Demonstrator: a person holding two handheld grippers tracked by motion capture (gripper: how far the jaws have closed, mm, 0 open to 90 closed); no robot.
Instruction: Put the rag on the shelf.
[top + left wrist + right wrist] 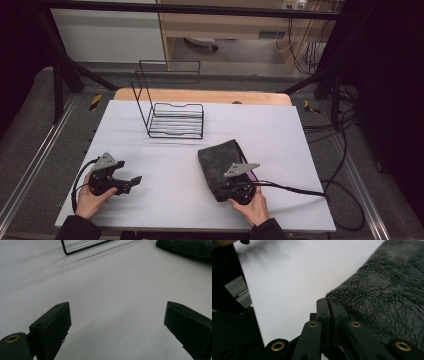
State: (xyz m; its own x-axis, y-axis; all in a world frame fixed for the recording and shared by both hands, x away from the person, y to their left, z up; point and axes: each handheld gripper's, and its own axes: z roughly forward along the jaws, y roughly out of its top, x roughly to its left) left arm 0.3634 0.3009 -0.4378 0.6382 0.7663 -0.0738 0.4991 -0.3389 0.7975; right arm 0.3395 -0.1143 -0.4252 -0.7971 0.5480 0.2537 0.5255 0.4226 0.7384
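From where I stood, the person had a dark grey fleece cloth (220, 162) lying on the white table (165, 210), toward the near right, well apart from the black wire rack (175, 120) that stood farther back near the middle. The right gripper (329, 307) had its jaws squeezed together at the near corner of the cloth; a pinch of the fleece edge seemed to be caught between them, though the fold itself was hidden behind the jaws. I took that grip to be for dragging or lifting the cloth by its corner, perhaps toward the rack. The left gripper (117, 317) rested low over bare table at the near left, jaws spread wide with nothing between them, pointing toward the cloth, apparently kept ready to take another edge.
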